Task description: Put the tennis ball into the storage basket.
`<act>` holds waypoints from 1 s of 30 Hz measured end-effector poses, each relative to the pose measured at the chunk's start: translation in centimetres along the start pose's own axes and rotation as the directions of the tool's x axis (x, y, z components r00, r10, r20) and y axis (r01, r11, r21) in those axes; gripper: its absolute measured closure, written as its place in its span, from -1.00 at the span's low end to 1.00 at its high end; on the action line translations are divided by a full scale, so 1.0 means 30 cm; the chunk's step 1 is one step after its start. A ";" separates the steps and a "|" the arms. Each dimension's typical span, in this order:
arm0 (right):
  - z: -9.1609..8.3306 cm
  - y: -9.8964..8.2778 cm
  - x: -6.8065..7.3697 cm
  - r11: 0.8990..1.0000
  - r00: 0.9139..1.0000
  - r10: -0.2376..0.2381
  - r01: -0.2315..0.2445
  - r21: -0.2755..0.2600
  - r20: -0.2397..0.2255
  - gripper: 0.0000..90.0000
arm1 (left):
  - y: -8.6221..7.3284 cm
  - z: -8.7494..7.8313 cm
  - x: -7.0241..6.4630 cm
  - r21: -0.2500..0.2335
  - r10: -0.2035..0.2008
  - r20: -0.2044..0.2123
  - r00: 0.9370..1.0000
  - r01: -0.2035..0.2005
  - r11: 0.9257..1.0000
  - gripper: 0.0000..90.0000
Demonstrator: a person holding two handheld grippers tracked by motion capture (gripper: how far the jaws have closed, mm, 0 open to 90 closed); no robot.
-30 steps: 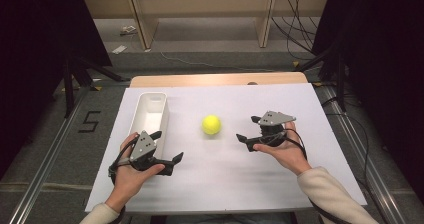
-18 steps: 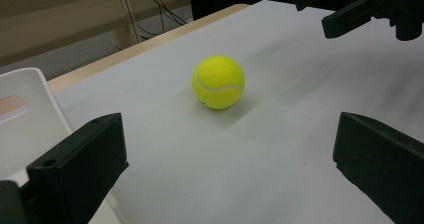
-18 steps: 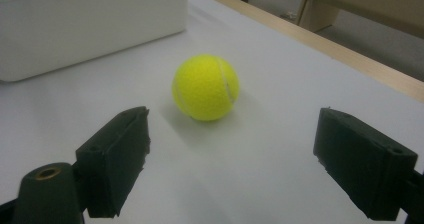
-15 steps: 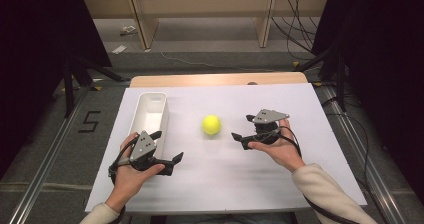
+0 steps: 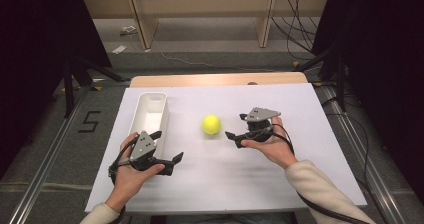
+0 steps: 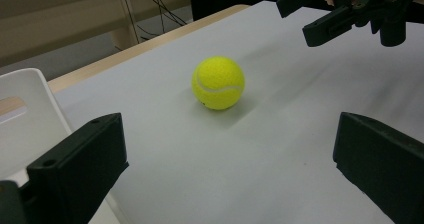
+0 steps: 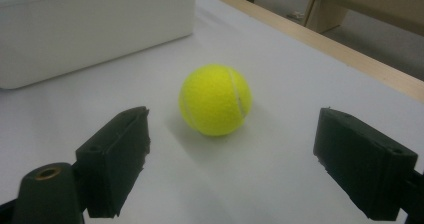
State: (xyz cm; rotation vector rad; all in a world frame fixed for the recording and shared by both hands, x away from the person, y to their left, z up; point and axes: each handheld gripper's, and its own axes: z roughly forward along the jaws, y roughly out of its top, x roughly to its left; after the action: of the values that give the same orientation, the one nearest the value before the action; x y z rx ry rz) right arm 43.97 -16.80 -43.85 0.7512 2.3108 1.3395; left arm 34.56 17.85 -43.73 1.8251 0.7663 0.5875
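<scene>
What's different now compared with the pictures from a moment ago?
The right gripper has slid leftward across the table toward the tennis ball. Its jaws are open and aimed at the ball, not yet touching it. Nothing was grasped or released. The ball, the white tray and the left gripper, also open, stayed where they were.

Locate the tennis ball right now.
In the high view the tennis ball sits mid-table on the white sheet, between the white bin on its left and the open right gripper, untouched.
</scene>
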 end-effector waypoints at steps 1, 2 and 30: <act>0.003 0.001 0.000 1.000 1.000 0.001 -0.001 0.001 0.001 -0.66 | 0.000 0.000 0.001 0.000 -0.001 0.000 1.000 0.001 1.000 -0.99; 0.003 0.001 0.000 1.000 1.000 0.001 -0.001 0.001 0.001 -0.66 | 0.000 0.000 0.001 0.000 -0.001 0.000 1.000 0.001 1.000 -0.99; 0.123 0.050 0.014 1.000 1.000 -0.009 0.009 0.020 -0.025 -0.66 | 0.000 -0.001 0.000 -0.002 0.001 0.001 1.000 -0.001 1.000 -0.99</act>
State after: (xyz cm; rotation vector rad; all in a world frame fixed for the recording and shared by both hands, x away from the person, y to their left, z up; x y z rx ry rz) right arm 46.07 -13.44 -44.34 0.7334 2.3479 1.3309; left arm 34.54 17.87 -43.72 1.8238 0.7641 0.5878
